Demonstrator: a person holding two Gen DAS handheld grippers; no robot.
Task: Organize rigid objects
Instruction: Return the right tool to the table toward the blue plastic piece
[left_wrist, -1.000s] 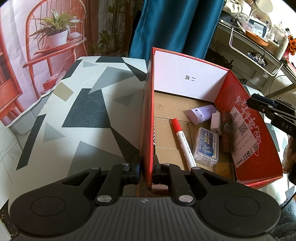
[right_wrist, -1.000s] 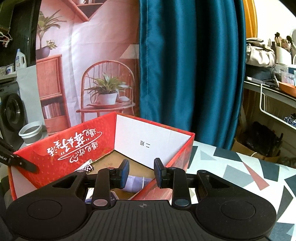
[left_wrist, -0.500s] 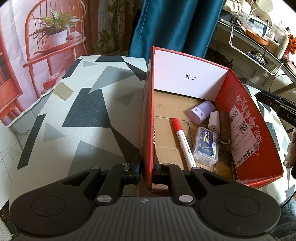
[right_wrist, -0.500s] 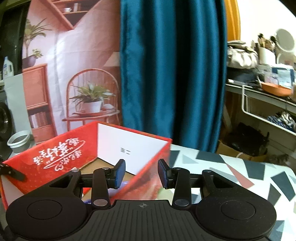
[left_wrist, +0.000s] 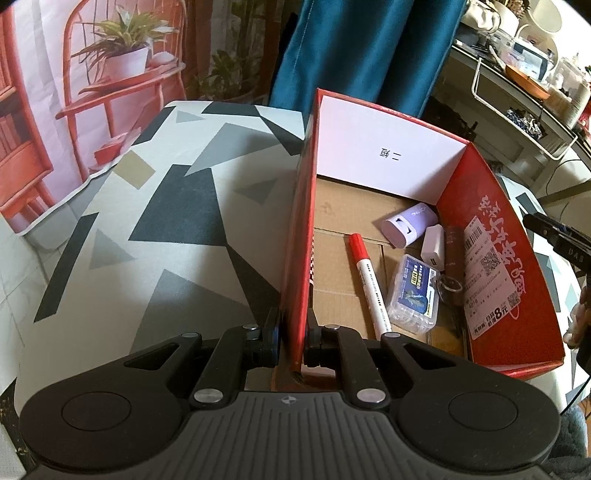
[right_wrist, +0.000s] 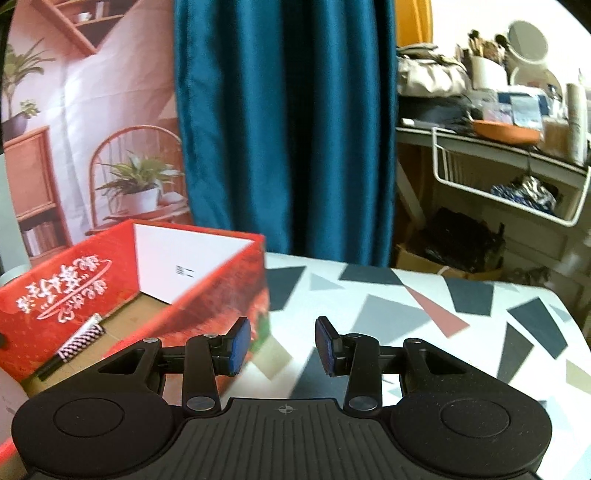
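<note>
The red box (left_wrist: 491, 236) stands open-topped on the desk (left_wrist: 166, 229), and the left tool (left_wrist: 291, 338) is clamped on its near side wall, one pad outside and one inside, at about 6 o'clock in the left wrist view. Inside, on the bare brown cardboard floor, a white marker (left_wrist: 369, 280) with a red cap lies lengthwise just beyond the tool, toward 1 o'clock. Just beside it sits a clear plastic case (left_wrist: 413, 291) with a blue label, then a small white charger (left_wrist: 433, 243) and a pale purple cylinder (left_wrist: 408, 225) lying on its side, both further toward the white back wall. A dark brown stick-shaped item lies against the far red wall; what it is cannot be told.

The right tool (right_wrist: 282, 345) hangs outside the box, at its 3 o'clock side over the desk, its blue-padded jaws parted with nothing between them; they have just been opening.

The desk wears a smooth white cloth printed with grey, black, tan and red triangles and bars. Behind it at 12 o'clock hangs a teal curtain (right_wrist: 284, 125) in heavy folds, with a printed backdrop (left_wrist: 74, 74) of a red chair and potted plant at 10 o'clock. At 2 o'clock a cluttered shelf (right_wrist: 491, 147) carries a white wire basket.
</note>
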